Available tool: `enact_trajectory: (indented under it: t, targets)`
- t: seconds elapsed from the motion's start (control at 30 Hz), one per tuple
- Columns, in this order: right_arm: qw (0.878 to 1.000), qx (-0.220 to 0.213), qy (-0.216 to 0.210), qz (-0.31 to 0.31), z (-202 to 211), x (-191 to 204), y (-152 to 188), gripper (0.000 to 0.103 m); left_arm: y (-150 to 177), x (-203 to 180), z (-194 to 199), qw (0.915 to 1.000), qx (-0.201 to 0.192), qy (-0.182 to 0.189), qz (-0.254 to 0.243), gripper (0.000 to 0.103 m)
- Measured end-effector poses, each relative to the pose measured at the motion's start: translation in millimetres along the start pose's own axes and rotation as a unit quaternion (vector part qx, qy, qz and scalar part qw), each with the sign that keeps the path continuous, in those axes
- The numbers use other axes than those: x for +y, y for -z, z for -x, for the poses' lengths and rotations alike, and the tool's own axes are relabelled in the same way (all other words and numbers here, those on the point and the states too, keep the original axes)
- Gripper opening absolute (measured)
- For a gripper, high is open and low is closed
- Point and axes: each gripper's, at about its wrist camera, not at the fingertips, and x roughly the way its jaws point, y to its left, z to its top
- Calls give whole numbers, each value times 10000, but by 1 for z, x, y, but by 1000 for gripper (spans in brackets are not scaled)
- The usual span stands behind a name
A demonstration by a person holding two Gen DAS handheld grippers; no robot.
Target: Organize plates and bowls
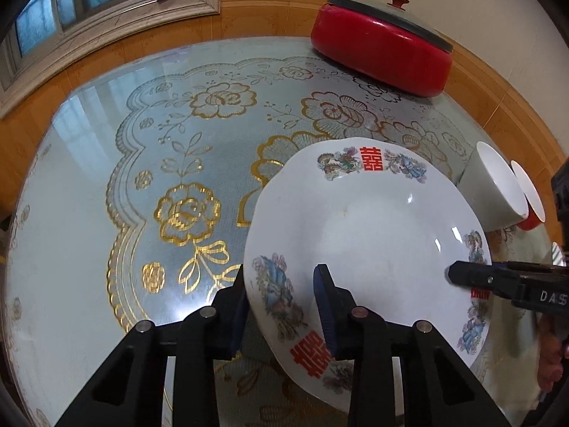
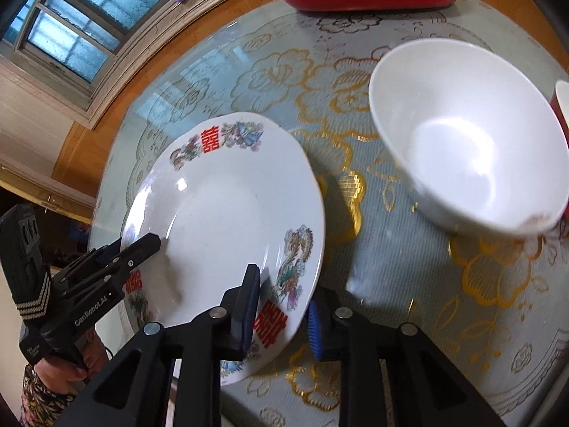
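Note:
A white plate (image 1: 373, 235) with red characters and dragon and phoenix prints is held tilted above the table; it also shows in the right wrist view (image 2: 227, 213). My left gripper (image 1: 281, 306) is closed on its near rim, one finger above and one below. My right gripper (image 2: 281, 306) grips the opposite rim the same way; its finger (image 1: 476, 275) shows at the plate's right edge. A white bowl (image 2: 469, 135) stands right of the plate, also seen in the left wrist view (image 1: 494, 188).
A red lidded pot (image 1: 384, 49) stands at the table's far edge. A red-sided bowl (image 1: 531, 203) sits behind the white bowl. The round glass-topped table (image 1: 106, 192) has a gold floral cloth and a wooden rim. A window is beyond.

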Motion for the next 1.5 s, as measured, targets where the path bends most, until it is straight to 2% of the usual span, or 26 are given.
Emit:
enact_trajectory:
  t: [0.17, 0.2, 0.27, 0.3, 0.43, 0.47, 0.5, 0.73, 0.87, 1.07, 1.4, 1.5]
  targets:
    - [9998, 48, -161, 44, -1, -1, 8, 23, 5, 1, 4, 9999, -19, 14, -143, 39]
    - [9998, 24, -195, 2, -1, -3, 8, 23, 4, 2, 4, 9999, -42, -50, -137, 42]
    - [9997, -31, -233, -114, -3, -8, 4, 23, 2, 4, 5, 9998, -107, -111, -134, 56]
    - [9995, -56, -248, -178, -3, -10, 2, 23, 1, 6, 5, 9997, -140, -127, -130, 56]
    - [9994, -104, -242, -229, -5, -18, -6, 23, -3, 9, 0, 9999, -71, 48, -83, 53]
    - [9994, -107, -242, -211, -5, -18, -7, 24, -3, 9, -3, 9999, -25, 78, -94, 42]
    - [9995, -120, -213, -199, -6, -18, -9, 24, -3, 6, -5, 9998, 35, 175, -125, 37]
    - [9997, -95, -69, -219, -2, -14, -15, 23, -3, 4, -6, 9999, 10, 107, -20, 35]
    - [9999, -38, -61, -133, 0, -12, -12, 21, -1, 4, 4, 9999, -142, -16, -35, 32]
    - [10000, -48, -66, -32, 1, -8, -5, 21, 2, 2, 9, 9997, -167, -112, -160, 31]
    - [9999, -84, -68, -67, 6, -3, -8, 19, 4, 7, 11, 9995, -230, 206, -84, 31]
    - [9998, -90, -129, -94, 4, -5, -8, 19, 3, 9, 8, 9991, -147, 391, -99, 40]
